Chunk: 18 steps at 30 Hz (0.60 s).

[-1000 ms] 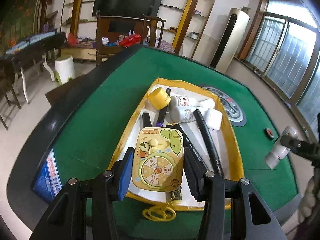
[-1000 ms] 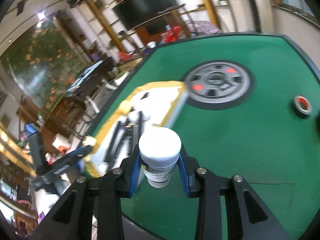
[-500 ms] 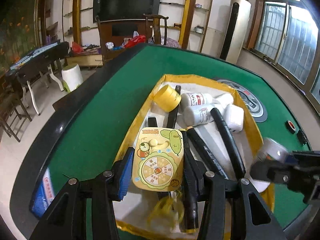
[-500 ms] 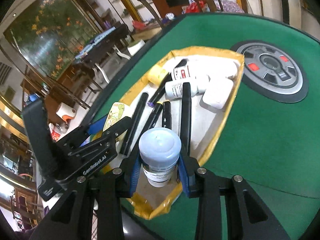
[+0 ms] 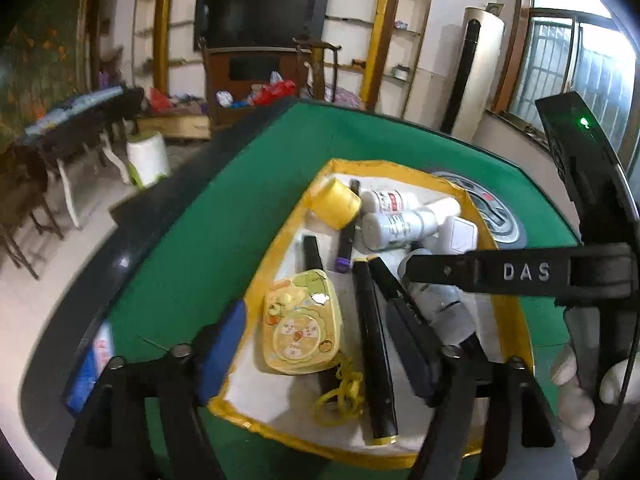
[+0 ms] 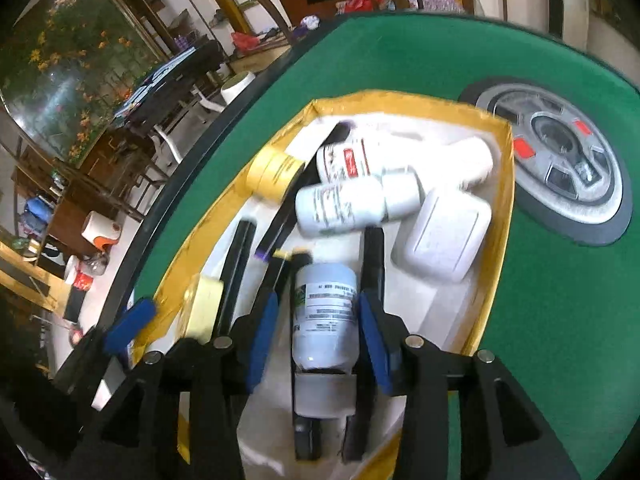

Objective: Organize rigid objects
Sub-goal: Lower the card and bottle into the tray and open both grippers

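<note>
While the green felt surface (image 5: 208,248) fronts a TV (image 5: 260,16) and shelves, "DAS" marks the right gripper (image 6: 320,320), jaws spread around a bottle (image 6: 324,312) in the tray (image 6: 496,248); left gripper (image 5: 316,344) jaws spread.

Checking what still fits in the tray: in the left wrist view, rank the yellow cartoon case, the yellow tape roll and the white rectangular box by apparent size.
1. Yellow cartoon case, clearly largest, though it is also nearest the camera.
2 and 3. Yellow tape roll and white rectangular box look alike; the box is partly hidden, so I won't rank them.

Black tongs (image 6: 318,320), blue pads (image 6: 260,332), silver screws, "DAS" lettering.
</note>
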### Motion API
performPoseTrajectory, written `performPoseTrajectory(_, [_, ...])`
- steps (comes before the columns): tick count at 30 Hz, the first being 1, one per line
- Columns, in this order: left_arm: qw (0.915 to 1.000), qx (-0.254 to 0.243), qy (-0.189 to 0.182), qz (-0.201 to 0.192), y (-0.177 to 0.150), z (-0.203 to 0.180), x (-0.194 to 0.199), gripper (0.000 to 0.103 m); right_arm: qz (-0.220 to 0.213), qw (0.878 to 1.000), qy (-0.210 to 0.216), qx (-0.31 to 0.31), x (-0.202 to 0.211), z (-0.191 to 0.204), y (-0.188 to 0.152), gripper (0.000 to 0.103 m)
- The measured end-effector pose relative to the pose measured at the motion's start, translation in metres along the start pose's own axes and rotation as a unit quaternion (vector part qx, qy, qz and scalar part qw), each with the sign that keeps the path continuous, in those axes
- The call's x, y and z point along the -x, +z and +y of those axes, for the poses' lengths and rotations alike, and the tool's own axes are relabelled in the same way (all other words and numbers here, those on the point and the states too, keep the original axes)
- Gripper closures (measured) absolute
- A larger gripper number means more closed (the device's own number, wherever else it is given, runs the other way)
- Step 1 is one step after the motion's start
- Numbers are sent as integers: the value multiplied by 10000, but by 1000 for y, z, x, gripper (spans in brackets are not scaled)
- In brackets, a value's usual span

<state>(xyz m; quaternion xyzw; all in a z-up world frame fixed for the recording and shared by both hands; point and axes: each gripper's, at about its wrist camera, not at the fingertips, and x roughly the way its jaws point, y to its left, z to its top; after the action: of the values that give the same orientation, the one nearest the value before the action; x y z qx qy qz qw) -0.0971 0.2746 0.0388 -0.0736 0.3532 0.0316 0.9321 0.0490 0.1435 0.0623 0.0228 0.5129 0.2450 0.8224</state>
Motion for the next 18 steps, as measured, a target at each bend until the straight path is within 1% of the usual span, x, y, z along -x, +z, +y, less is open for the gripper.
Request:
performPoseTrajectory(2, [9993,-115,285,-213,1,-4,10,10,-93,9999,120,-35,5,1,1,58])
performPoseTrajectory(3, [9989,-140,334,-286,2,-5,13,9,-163,9998,127,-46,7,2,1,57])
performPoseTrajectory(5, [9982,-186,402,-404,3,-8,20,8,-344,9994,82,-37,18,3,-2,54])
performPoseTrajectory(10, [9977,-271,465,-412,3,-16,24,8,-883,9961,18,-18,53,-1,-10,46])
performPoseTrajectory(12, [9973,-310,520,-422,1,-20,26,8,-1064,9943,-8,-21,65,-5,-16,40])
performPoseTrajectory(13, [9971,-326,550,-423,1,-22,27,8,-1179,9930,-31,-21,72,-8,-20,39])
performPoseTrajectory(16, [9963,-374,624,-447,-1,-29,33,8,-1370,9905,-117,-10,85,-17,-30,38])
performPoseTrajectory(18, [9958,-412,667,-471,-2,-34,37,8,-1473,9889,-189,-18,94,-25,-36,34])
